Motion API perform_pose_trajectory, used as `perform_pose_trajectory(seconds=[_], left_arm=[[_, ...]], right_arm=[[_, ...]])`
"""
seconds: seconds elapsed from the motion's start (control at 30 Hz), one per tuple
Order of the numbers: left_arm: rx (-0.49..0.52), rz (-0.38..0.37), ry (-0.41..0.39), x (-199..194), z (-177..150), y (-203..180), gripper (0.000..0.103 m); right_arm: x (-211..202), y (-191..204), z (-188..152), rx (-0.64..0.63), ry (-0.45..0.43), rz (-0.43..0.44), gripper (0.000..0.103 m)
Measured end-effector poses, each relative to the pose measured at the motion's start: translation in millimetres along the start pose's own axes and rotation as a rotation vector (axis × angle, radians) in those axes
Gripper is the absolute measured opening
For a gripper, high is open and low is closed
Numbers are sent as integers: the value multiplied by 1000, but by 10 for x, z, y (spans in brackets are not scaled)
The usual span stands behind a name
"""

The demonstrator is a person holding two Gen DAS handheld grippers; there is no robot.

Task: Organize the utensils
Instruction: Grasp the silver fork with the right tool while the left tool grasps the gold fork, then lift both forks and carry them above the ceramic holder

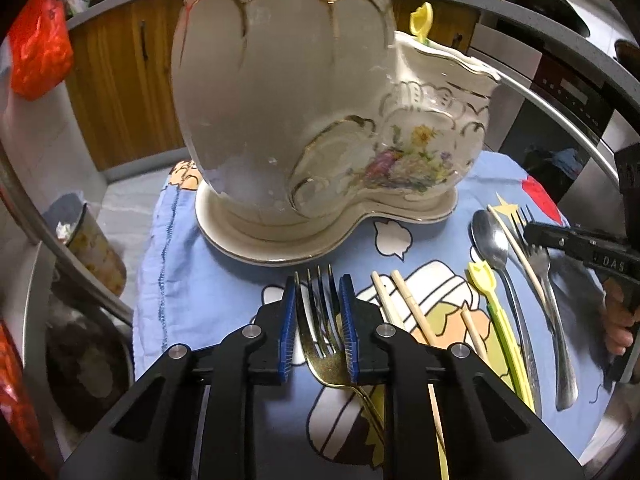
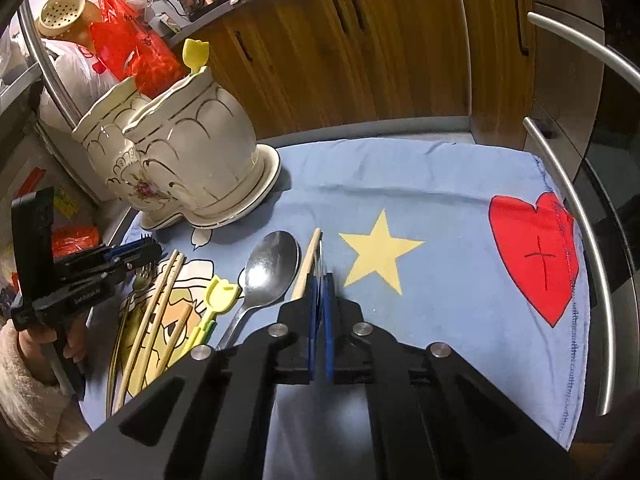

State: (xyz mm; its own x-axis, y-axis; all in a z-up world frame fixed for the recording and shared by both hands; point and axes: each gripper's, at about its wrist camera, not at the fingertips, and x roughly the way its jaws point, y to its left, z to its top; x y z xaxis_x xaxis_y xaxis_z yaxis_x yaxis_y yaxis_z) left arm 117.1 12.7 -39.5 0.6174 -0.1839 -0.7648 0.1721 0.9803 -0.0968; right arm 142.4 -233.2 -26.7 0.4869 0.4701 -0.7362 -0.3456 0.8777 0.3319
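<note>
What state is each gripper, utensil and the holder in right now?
Left gripper: shut on gold fork.
Right gripper: shut on silver fork.
Spoon: lying free on cloth.
Chopsticks: lying free.
Ceramic holder: upright, one yellow pick inside.

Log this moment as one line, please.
left claw: shut on gold fork | right claw: shut by silver fork, hold unclear | holder: yellow pick inside

Black grippers with blue fingers (image 1: 289,320), silver screws, fuzzy cream sleeve (image 2: 24,376)
</note>
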Motion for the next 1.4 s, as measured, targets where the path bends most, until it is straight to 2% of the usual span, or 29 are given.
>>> perform_pose_trajectory(seconds=[0.23,0.57,0.6,0.67,1.0,1.17,1.4], left_arm=[[14,-5,12,-65,-56,-56,19],[19,-4,-18,-223,-58,-69,14],[19,-2,-30,-259,-54,-71,14],[16,-4,-51,-324,-42,-69,2],[32,-3,-164,-671,6,-112,2],[61,-6,-242,-924,15,-155,3],[132,33,-371,-1270,83,-243,3]], right_arm=[[-125,39,-13,-11,-32,-10,3],[-309,99,-19,-39,-95,-16,2],[-326,101,-16,-40,-101,-15,2],[-392,130,-7,-53,-131,-10,2],[-651,271,6,-121,-277,-36,2],[-794,346,16,-154,-366,-40,2],[-948,444,63,-173,-447,-33,2]])
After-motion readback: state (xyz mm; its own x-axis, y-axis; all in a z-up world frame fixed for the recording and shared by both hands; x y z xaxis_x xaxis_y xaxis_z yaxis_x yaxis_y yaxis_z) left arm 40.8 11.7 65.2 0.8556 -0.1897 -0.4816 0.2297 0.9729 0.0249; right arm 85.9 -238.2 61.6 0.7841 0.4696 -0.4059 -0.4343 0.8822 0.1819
